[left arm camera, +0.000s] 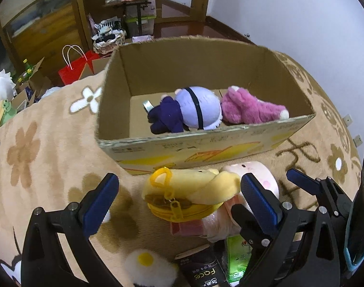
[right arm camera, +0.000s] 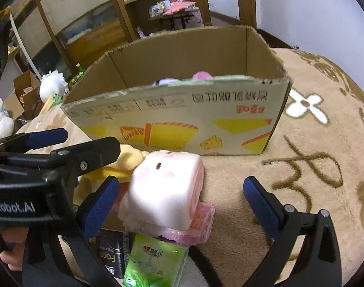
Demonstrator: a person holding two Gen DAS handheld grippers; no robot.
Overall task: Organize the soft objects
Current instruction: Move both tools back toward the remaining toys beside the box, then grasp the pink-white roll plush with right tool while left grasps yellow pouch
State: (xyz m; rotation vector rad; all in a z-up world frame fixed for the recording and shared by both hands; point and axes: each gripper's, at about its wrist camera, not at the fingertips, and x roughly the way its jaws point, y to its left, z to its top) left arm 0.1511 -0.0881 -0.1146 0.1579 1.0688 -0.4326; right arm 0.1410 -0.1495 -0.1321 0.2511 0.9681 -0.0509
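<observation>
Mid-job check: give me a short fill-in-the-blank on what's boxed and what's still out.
The open cardboard box holds ____ plush toys.
The fuzzy magenta plush lies to the ____ of the lavender-headed doll.
The yellow zippered plush pouch lies ____ the box.
Both grippers' blue-padded fingers are ____.

Answers: two; right; outside; open

Left hand-held gripper (left arm camera: 179, 201) jaws spread wide; right hand-held gripper (right arm camera: 182, 203) likewise, side by side.
</observation>
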